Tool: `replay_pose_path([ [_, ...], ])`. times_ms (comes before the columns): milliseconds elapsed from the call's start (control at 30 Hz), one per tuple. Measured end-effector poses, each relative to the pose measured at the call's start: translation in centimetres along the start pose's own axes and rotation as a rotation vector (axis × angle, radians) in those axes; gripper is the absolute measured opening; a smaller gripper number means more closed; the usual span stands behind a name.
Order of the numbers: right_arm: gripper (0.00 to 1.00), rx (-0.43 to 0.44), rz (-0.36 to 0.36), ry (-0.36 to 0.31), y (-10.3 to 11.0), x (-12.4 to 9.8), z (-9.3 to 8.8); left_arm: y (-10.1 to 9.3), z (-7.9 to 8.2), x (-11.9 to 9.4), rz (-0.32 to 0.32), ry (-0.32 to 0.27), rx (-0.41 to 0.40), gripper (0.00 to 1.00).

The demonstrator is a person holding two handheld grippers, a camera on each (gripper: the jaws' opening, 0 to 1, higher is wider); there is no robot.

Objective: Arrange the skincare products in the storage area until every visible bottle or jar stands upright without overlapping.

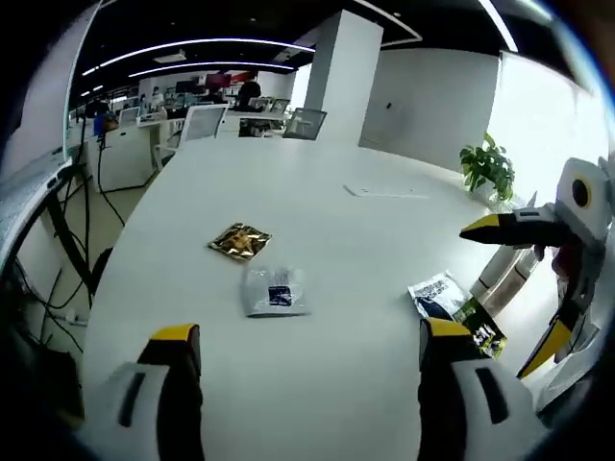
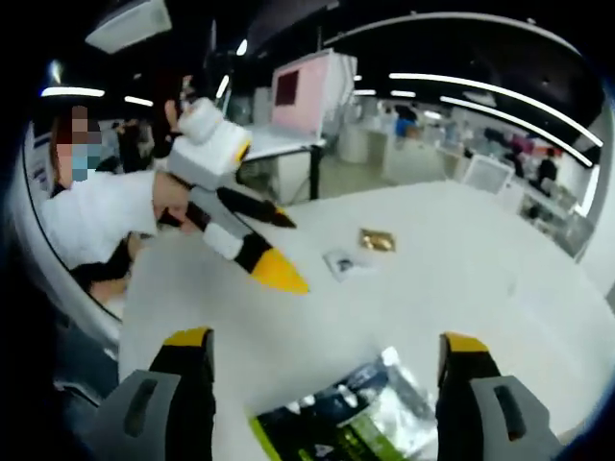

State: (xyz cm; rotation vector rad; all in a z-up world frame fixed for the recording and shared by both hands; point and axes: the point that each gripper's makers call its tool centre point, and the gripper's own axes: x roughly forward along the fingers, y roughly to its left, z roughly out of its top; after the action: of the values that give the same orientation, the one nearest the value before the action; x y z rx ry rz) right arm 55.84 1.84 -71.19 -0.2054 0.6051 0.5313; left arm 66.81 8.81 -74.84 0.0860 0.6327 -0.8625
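Observation:
No bottle or jar is in sight; flat packets lie on the white table (image 1: 192,221). A gold sachet (image 1: 239,240) (image 2: 377,239) lies next to a silvery sachet (image 1: 275,291) (image 2: 344,262) near the table's middle. A white-and-blue packet (image 1: 437,291) overlaps a green-and-black packet (image 1: 480,325) (image 2: 327,437) near the table edge. My left gripper (image 1: 309,331) (image 2: 288,252) hangs open above the table, holding nothing. Beside the packet pair my right gripper (image 2: 327,340) (image 1: 507,294) is open and holds nothing, with the clear-and-green packets just beyond its jaws.
A sheet of paper (image 1: 384,191) lies at the far side of the table. A potted plant (image 1: 488,168) and chairs (image 1: 304,123) stand beyond it. A person in a white sleeve (image 2: 91,216) is at the table edge. Desks and a white pillar (image 1: 341,77) fill the room behind.

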Motion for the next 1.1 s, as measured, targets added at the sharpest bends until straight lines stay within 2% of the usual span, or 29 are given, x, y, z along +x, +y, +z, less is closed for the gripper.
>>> replay_pose_path([
  [100, 0.97, 0.000, 0.001, 0.009, 0.0, 0.2, -0.3, 0.4, -0.1, 1.4, 0.015, 0.014, 0.024, 0.86],
  [167, 0.98, -0.002, -0.002, 0.015, -0.1, 0.3, -0.4, 1.0, 0.2, 2.0, 0.044, 0.006, 0.092, 0.85],
  [300, 0.99, -0.007, -0.009, 0.024, -0.3, 0.5, -0.7, 1.4, 0.2, 3.1, 0.047, 0.019, 0.052, 0.85],
  [433, 0.99, -0.001, -0.008, 0.028, -0.3, 0.7, -0.9, 1.5, 0.6, 3.7, 0.061, 0.012, 0.069, 0.84],
  [700, 0.99, 0.020, -0.015, 0.024, -0.7, 1.0, -0.9, 1.4, 0.7, 5.2, 0.046, 0.035, 0.092, 0.80],
  [833, 0.99, 0.021, -0.017, 0.022, -0.8, 1.0, -0.8, 1.7, 0.6, 5.7, 0.058, 0.045, 0.108, 0.80],
  [1100, 0.99, 0.031, -0.011, 0.027, -0.8, 1.2, -1.2, 2.2, 0.2, 6.4, 0.061, 0.071, 0.113, 0.72],
])
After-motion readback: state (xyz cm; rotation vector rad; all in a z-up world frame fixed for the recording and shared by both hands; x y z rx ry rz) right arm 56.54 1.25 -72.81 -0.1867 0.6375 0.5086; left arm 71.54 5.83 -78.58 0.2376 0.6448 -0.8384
